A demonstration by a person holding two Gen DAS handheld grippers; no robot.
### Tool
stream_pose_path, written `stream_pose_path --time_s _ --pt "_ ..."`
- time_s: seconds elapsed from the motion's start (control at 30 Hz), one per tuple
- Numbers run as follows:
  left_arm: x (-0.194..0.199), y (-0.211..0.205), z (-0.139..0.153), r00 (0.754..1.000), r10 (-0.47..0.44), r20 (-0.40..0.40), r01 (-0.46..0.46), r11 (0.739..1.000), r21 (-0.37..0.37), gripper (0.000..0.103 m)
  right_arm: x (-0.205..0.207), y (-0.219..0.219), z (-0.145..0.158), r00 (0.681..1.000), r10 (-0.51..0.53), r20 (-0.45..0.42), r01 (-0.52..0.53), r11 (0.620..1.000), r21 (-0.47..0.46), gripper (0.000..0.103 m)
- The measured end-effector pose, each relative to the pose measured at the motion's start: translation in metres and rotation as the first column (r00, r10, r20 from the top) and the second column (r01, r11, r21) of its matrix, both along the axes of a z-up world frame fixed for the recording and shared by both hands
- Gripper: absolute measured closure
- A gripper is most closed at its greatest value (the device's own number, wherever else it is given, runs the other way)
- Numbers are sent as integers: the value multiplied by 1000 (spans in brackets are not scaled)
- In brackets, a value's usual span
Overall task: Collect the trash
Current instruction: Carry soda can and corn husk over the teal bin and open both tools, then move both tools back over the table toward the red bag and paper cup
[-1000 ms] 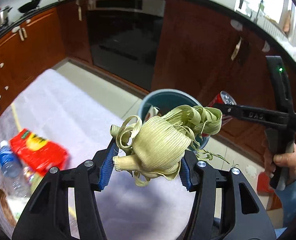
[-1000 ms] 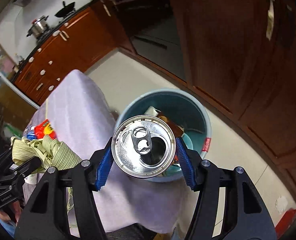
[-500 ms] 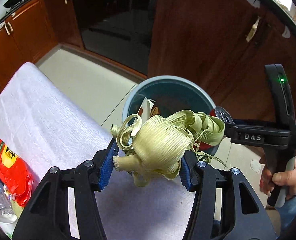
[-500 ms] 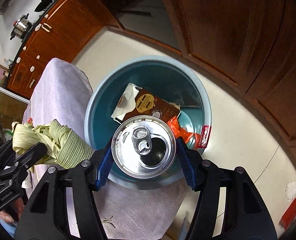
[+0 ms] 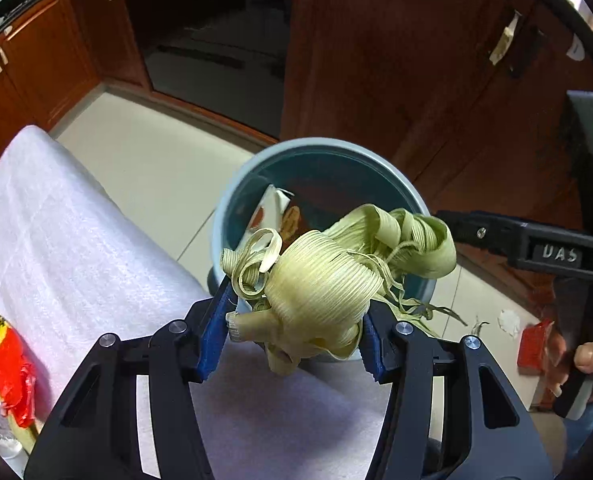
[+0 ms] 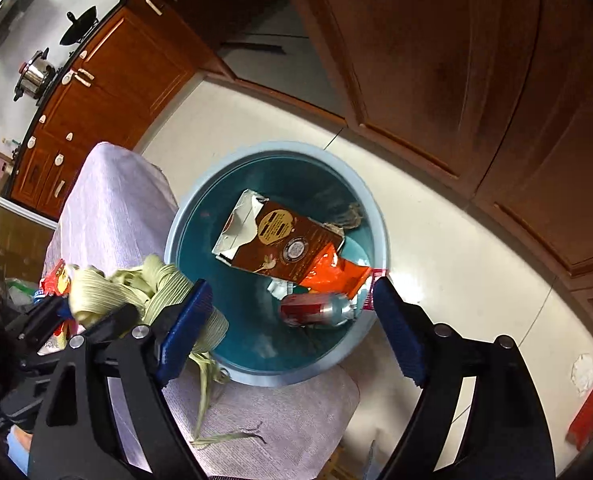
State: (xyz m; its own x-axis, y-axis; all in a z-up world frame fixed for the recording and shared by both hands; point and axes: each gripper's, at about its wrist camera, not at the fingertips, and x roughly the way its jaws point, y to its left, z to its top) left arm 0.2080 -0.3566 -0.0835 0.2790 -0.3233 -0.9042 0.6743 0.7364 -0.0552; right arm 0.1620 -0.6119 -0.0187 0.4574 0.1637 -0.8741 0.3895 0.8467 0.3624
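Wood cabinets back a blue bin [image 6: 370, 216] on pale floor. Left gripper [image 5: 296, 332] clamps ribbed, curled pale-green husks [image 5: 320, 280] near its rim. Right gripper [image 6: 292, 328] jaws are opening, nothing between; red can [image 6: 316, 309] lies inside.

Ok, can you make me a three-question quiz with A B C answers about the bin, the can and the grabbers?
1. Where is the red can?
A. in the blue bin
B. on the stove
C. on the cloth

2. What colour are the gripper pads?
A. yellow
B. blue
C. white

3. What is the left gripper doing?
A. hanging empty
B. holding a bottle
C. holding corn husks

Answers: 1 A, the can lies among the bin's wrappers. 2 B, the pads show blue. 3 C, husks sit clamped between its pads.
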Motion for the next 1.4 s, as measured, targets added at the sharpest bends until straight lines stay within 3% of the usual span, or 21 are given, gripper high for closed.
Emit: stream_pose_path --time_s 0.07,0.27,0.8,1.0,1.4 --pt "-1 -5 -4 1000 -7 -7 7 1000 2 46 -2 -3 3 1000 -21 0 21 1000 -9 24" --pt "1 -12 -8 999 -7 -33 7 1000 -18 28 -8 -10 7 999 -54 8 54 998 -19 17" --pt "-2 21 9 998 35 -52 -37 998 -43 27 -2 22 7 1000 3 -26 -3 1000 -23 14" --pt "-10 41 22 998 49 -41 -52 996 -71 27 -4 43 20 999 35 -17 -36 998 -47 14" --pt "-27 121 55 990 143 -5 -143 981 -129 27 -4 107 58 991 131 22 -128 988 -89 14"
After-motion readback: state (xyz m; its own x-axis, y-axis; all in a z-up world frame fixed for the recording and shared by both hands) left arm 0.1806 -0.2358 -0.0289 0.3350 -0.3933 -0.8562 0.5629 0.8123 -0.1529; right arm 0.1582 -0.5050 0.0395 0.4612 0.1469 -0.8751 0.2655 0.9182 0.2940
